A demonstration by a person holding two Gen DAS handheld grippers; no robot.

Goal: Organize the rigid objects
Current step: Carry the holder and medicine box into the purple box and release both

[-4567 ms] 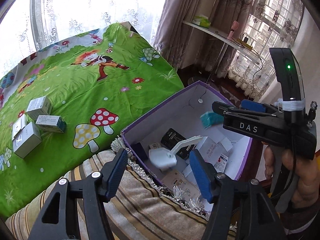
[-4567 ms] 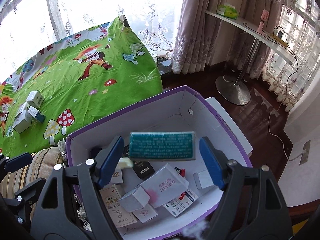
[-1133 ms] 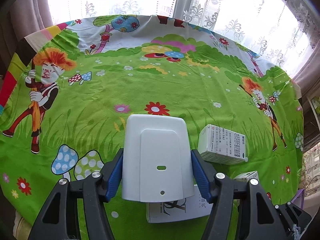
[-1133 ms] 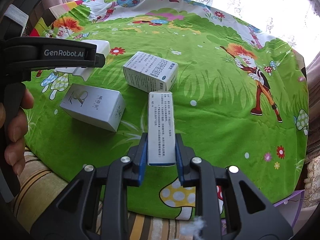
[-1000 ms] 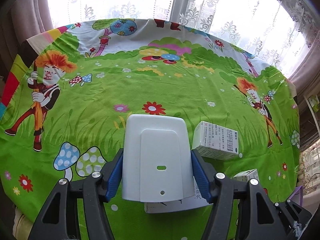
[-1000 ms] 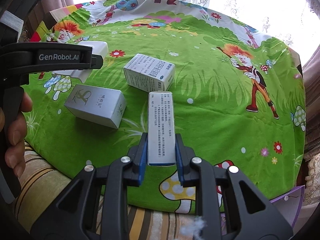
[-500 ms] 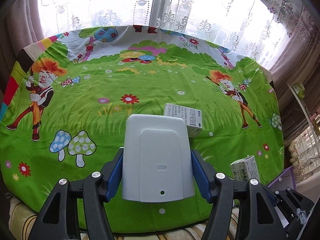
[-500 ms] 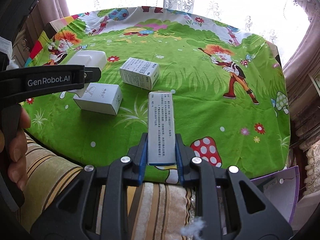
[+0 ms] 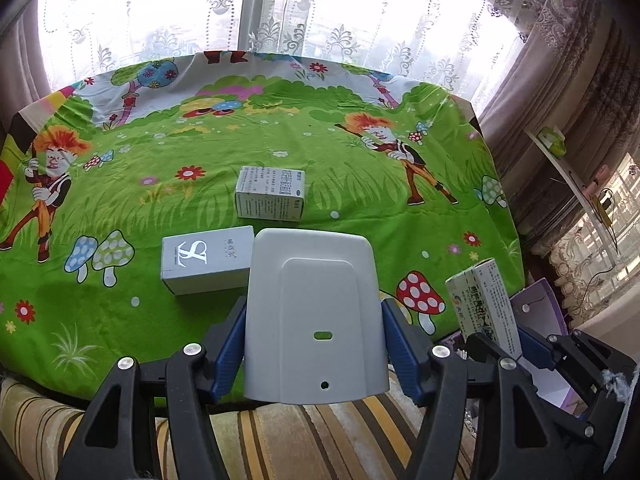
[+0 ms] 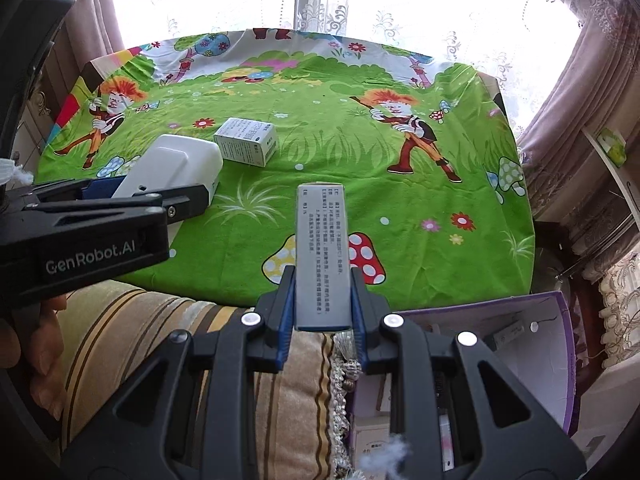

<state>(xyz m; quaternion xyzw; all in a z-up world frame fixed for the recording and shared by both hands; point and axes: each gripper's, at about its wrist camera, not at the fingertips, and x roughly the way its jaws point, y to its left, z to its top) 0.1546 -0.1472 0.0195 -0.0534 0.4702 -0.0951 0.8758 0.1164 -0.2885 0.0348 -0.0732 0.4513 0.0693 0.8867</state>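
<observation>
- My left gripper [image 9: 314,348] clamps the white plastic housing [image 9: 314,316].
- My right gripper [image 10: 322,304] clamps the slim carton [image 10: 322,256] above the green cloth [image 10: 400,208].

On the tablecloth [image 9: 360,184], logo box [image 9: 206,258] lies in front-left of printed box [image 9: 270,194]; storage box [image 10: 552,344] is to right, below table edge.

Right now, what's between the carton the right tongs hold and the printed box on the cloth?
Nothing stands there. The right wrist view shows only bare green cloth from the carton to the printed box. The white housing sits off to the left.
</observation>
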